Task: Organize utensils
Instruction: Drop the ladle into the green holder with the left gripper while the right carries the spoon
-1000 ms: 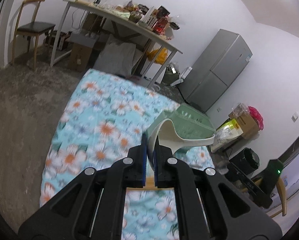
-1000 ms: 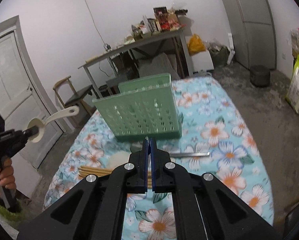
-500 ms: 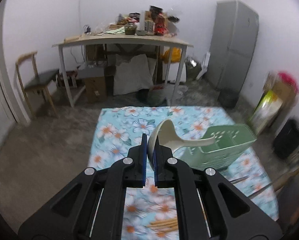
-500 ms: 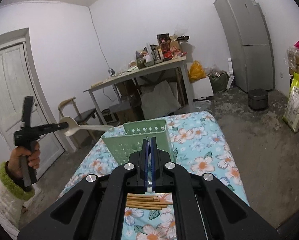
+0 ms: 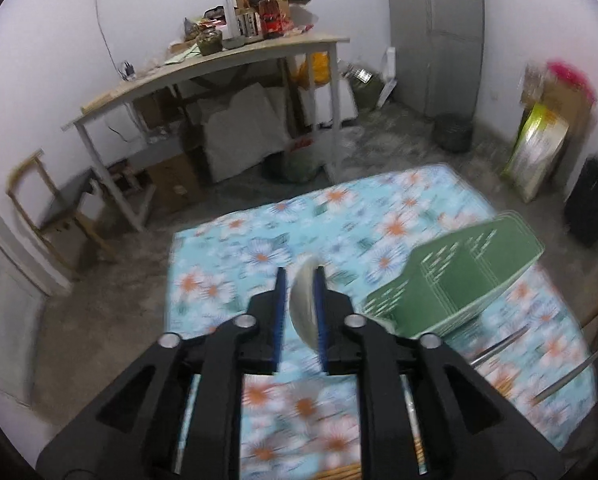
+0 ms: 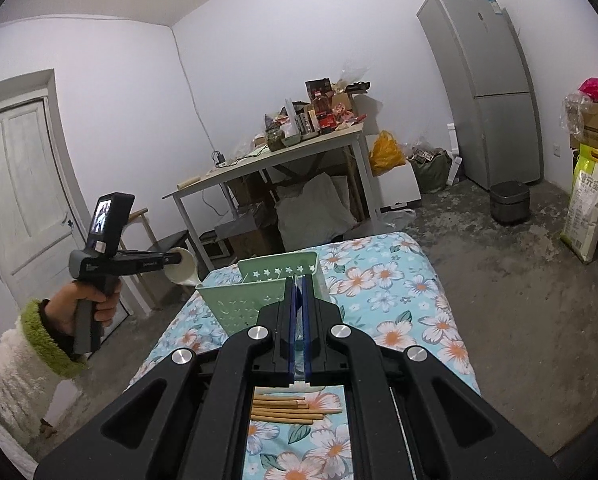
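Observation:
My left gripper [image 5: 299,276] hovers over the flowered tablecloth [image 5: 259,248], its jaws opening. The white spoon [image 5: 303,308] is still between them, bowl edge-on against the right pad, with a gap at the left pad. The green slotted basket [image 5: 459,280] stands just to the right of it. In the right wrist view the left gripper [image 6: 178,258] is off the table's left edge with the spoon [image 6: 182,271] at its tip. My right gripper [image 6: 298,280] is shut on nothing and points at the basket [image 6: 255,300]. Wooden chopsticks [image 6: 287,408] lie under it.
A metal utensil [image 5: 499,346] lies on the cloth right of the basket. A hand [image 6: 95,300] with a fuzzy sleeve holds the left gripper. Behind are a cluttered table [image 6: 283,152], a chair [image 5: 55,204], a fridge [image 6: 487,84] and bare floor.
The left gripper swung toward the basket and rolled upright, and its jaws parted from the spoon. The spoon's handle no longer sticks out to the right. The right gripper rose and tipped up, still shut.

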Demonstrator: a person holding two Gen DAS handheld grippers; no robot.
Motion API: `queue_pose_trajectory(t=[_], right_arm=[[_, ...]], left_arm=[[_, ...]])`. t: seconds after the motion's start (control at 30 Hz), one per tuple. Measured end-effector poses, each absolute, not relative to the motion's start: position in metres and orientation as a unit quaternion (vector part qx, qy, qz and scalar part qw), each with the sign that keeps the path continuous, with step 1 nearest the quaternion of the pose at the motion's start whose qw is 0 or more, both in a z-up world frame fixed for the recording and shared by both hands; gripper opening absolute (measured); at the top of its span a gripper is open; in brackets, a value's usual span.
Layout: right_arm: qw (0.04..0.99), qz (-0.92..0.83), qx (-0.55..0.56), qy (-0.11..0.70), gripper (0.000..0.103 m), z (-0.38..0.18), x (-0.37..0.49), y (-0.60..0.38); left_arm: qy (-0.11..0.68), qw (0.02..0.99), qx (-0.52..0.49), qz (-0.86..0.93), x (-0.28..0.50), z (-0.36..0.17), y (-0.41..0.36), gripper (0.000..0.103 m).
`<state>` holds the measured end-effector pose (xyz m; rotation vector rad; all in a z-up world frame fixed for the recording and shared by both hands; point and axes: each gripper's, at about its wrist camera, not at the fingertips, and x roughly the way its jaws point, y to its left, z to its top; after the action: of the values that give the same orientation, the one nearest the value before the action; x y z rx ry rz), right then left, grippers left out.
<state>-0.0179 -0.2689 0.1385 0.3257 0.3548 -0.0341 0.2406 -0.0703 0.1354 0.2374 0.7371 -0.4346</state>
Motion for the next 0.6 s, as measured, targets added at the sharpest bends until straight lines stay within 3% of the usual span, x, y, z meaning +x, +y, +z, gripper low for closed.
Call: queue_pose_trajectory(t=[0.03,0.37,0.6], right_arm=[[0.971,-0.019,0.162,0.175,0.003,0.139,-0.019,-0.27],[0.981,-0.014,0.134,0.14,0.003,0.17,-0.007,-0.272],[0.99,0.001,0.102,0.095,0.003,0.209,0.016,-0.273]], left_arm=[[0.357,0.905,0.091,-0.214,0.242,0.136,-0.068,0.03],[0.316,0.924,-0.008,-0.215,0.213,0.143,-0.04,0.048],[0.308,0.923,-0.037,-0.227,0.169,0.122,-0.013,0.072]])
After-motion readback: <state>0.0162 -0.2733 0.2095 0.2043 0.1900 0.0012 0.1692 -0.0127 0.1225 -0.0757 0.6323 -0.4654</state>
